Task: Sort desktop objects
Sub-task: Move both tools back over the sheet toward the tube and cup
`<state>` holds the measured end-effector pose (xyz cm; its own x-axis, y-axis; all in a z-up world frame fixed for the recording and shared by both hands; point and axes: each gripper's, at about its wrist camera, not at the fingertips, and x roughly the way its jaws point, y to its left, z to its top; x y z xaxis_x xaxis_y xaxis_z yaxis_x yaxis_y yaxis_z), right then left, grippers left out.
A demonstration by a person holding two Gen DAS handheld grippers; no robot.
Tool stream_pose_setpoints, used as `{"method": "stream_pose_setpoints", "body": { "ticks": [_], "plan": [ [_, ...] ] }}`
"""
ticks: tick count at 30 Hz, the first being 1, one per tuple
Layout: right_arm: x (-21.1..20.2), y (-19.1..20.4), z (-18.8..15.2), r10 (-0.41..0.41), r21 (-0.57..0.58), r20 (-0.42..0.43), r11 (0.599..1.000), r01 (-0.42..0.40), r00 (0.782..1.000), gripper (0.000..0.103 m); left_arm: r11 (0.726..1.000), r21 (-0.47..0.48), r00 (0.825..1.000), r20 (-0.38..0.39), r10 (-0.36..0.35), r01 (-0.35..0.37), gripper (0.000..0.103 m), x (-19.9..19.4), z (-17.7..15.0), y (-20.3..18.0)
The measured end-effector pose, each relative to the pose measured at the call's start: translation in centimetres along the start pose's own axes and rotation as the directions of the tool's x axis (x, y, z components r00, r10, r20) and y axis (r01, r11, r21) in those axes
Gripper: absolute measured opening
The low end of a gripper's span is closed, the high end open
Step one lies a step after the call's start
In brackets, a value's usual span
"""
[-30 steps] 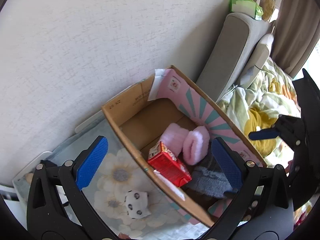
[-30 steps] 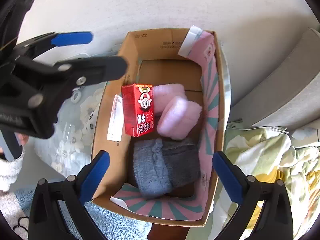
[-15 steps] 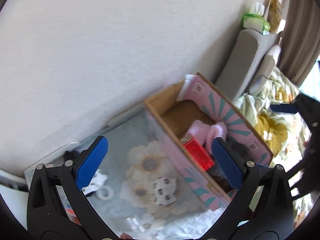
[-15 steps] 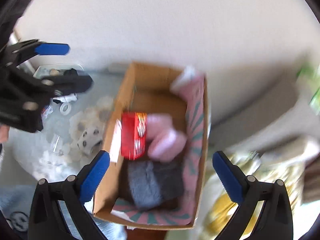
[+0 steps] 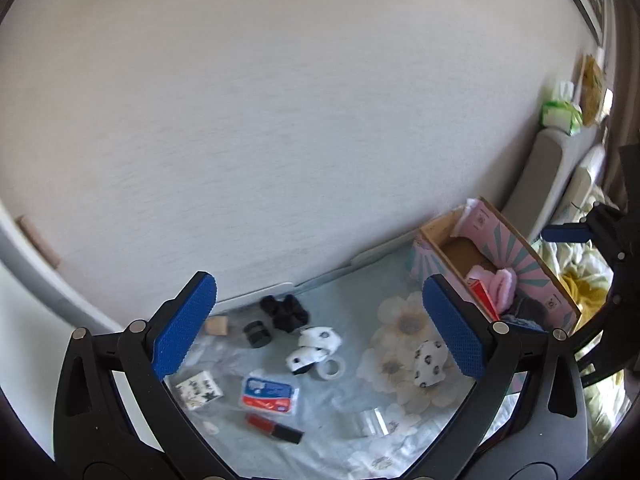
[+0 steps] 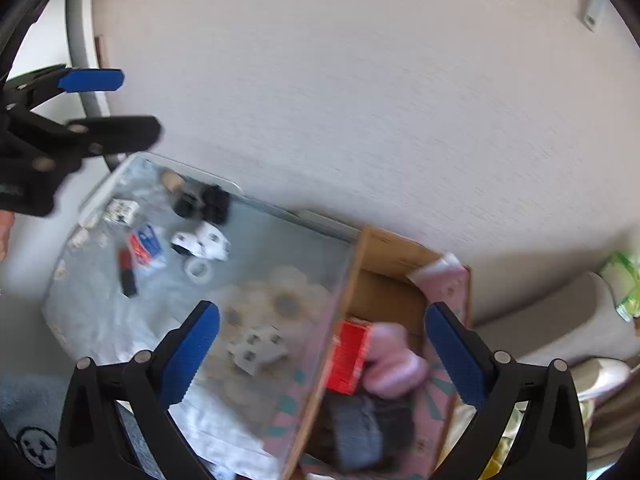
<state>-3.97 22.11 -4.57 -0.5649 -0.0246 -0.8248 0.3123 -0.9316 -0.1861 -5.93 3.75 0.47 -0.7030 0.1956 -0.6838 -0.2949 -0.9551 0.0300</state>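
Observation:
My left gripper hangs open and empty above the floral tabletop. Under it lie a black fabric bundle, a spotted white sock pair, a tape roll, a single spotted sock, a blue-and-red packet and a red-and-black tube. My right gripper is open and empty too, over the left wall of the cardboard box. Inside the box are a red carton, pink fluffy socks and grey socks.
A white wall runs close behind the table. A small black jar, a wooden block and a small white box sit at the left. A grey headboard and rumpled bedding lie beyond the box.
Both grippers pulled back and up from the box and swung left, bringing the cluttered tabletop into view. The red carton stays in the box. Both stay open.

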Motion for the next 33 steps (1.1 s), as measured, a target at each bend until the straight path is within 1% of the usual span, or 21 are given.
{"method": "stream_pose_setpoints", "body": {
  "ticks": [3, 4, 7, 8, 12, 15, 18, 21, 22, 25, 27, 30, 31, 32, 33],
  "plan": [
    [0.2, 1.4, 0.6, 0.063, 0.018, 0.014, 0.998, -0.064, 0.998, 0.102, 0.998, -0.03, 0.999, 0.009, 0.05, -0.049, 0.103, -1.4, -1.5, 2.6],
    [0.5, 1.8, 0.6, 0.077, 0.023, 0.015, 0.997, -0.078, 0.997, 0.102, 0.996, -0.035, 0.997, 0.007, 0.08, -0.08, 0.103, -1.7, -2.3, 3.4],
    [1.4, 3.9, 0.4, 0.128, 0.026, 0.007, 0.991, -0.128, 0.992, 0.102, 0.989, -0.045, 0.99, -0.014, 0.14, -0.141, 0.103, -1.9, -4.7, 4.8],
    [1.8, 4.6, 0.2, 0.14, 0.025, 0.001, 0.99, -0.14, 0.99, 0.102, 0.987, -0.053, 0.989, -0.025, 0.148, -0.15, 0.103, -1.8, -5.5, 5.2],
    [3.5, 8.0, -1.1, 0.17, 0.003, -0.022, 0.986, -0.17, 0.985, 0.102, 0.981, -0.113, 0.985, -0.088, 0.146, -0.155, 0.103, -0.7, -9.6, 6.2],
    [4.7, 10.3, -2.3, 0.189, -0.013, -0.027, 0.982, -0.19, 0.982, 0.102, 0.98, -0.124, 0.983, -0.115, 0.141, -0.155, 0.103, 0.3, -12.5, 5.8],
    [5.9, 12.0, -3.7, 0.197, 0.003, -0.051, 0.98, -0.197, 0.979, 0.102, 0.971, -0.173, 0.976, -0.171, 0.134, -0.163, 0.103, 2.1, -15.4, 5.6],
    [7.2, 13.0, -5.2, 0.211, 0.048, -0.072, 0.977, -0.208, 0.975, 0.102, 0.947, -0.272, 0.97, -0.217, 0.11, -0.168, 0.103, 3.9, -17.8, 6.2],
    [7.7, 13.4, -5.7, 0.2, 0.057, -0.077, 0.979, -0.196, 0.977, 0.102, 0.933, -0.314, 0.968, -0.23, 0.105, -0.176, 0.102, 4.9, -18.8, 6.5],
    [9.0, 14.3, -7.3, 0.18, 0.077, -0.086, 0.982, -0.174, 0.98, 0.102, 0.904, -0.379, 0.963, -0.25, 0.103, -0.195, 0.101, 6.9, -20.7, 7.0],
    [10.0, 14.9, -8.3, 0.167, 0.08, -0.085, 0.984, -0.16, 0.982, 0.099, 0.899, -0.386, 0.96, -0.255, 0.114, -0.209, 0.101, 7.9, -21.4, 7.0],
    [11.3, 15.4, -9.1, 0.158, 0.105, -0.08, 0.983, -0.149, 0.984, 0.095, 0.883, -0.401, 0.95, -0.281, 0.134, -0.243, 0.096, 9.4, -22.5, 7.2],
    [11.7, 15.4, -9.2, 0.162, 0.119, -0.077, 0.981, -0.152, 0.984, 0.091, 0.877, -0.41, 0.948, -0.286, 0.136, -0.25, 0.093, 9.6, -22.7, 7.3],
    [12.1, 15.4, -9.3, 0.165, 0.133, -0.076, 0.979, -0.154, 0.983, 0.088, 0.87, -0.422, 0.947, -0.29, 0.138, -0.256, 0.092, 9.8, -23.0, 7.5],
    [12.5, 15.5, -9.3, 0.161, 0.145, -0.077, 0.978, -0.149, 0.984, 0.086, 0.863, -0.432, 0.946, -0.293, 0.138, -0.26, 0.092, 10.0, -23.2, 7.7]
  ]
}}
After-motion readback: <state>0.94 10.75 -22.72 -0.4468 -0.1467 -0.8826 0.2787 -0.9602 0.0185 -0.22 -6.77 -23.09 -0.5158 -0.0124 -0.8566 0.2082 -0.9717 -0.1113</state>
